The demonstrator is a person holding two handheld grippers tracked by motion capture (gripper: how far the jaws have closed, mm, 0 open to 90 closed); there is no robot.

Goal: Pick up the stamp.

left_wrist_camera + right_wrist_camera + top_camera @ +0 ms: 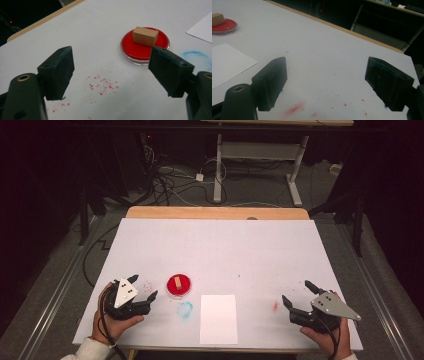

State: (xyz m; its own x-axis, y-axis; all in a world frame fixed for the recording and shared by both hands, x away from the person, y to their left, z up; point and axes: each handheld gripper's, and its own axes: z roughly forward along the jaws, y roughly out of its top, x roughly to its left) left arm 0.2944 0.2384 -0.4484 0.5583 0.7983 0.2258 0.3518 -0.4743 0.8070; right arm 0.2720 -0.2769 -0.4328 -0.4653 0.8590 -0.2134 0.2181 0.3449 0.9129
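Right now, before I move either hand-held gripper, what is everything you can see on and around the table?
red ink pad: one, red, round dish, front left of the table
wooden stamp block: one, tan, resting on the ink pad
paper sheet: one, white, near front edge, right of the pad
blue smudge: one, between pad and paper
red smudge: one, front right
table: one, white top, wooden far edge
desk frame: one, pale, on the floor behind
left hand-held gripper: black, open, beside the pad
right hand-held gripper: black, open, front right

Dim room, grey floor (60, 270), tangled cables (170, 182), white-legged desk (260, 150) behind.
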